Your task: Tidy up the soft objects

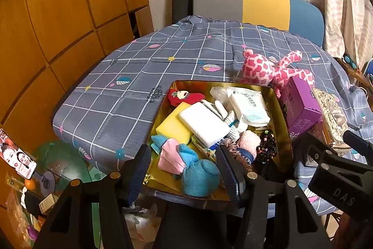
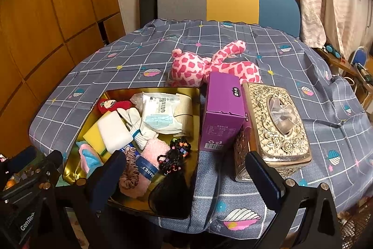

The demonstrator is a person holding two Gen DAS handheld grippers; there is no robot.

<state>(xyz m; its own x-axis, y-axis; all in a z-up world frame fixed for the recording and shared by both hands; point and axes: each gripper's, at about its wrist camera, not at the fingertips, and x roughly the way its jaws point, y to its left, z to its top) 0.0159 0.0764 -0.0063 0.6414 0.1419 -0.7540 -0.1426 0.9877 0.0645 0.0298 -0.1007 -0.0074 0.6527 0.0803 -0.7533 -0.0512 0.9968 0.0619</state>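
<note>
A gold tin tray sits at the table's near edge, full of soft things: a blue-and-pink plush, a yellow sponge, a white sponge, wipes, a pink towel roll and a scrunchie. A pink spotted plush lies on the cloth behind the tray. My left gripper is open, its fingers either side of the blue plush, not gripping it. My right gripper is open and empty over the tray's right rim.
A purple box and an ornate gold tissue box stand right of the tray. A grey, yellow and blue chair is behind the table. A phone and clutter lie low on the left. A wooden wall runs along the left.
</note>
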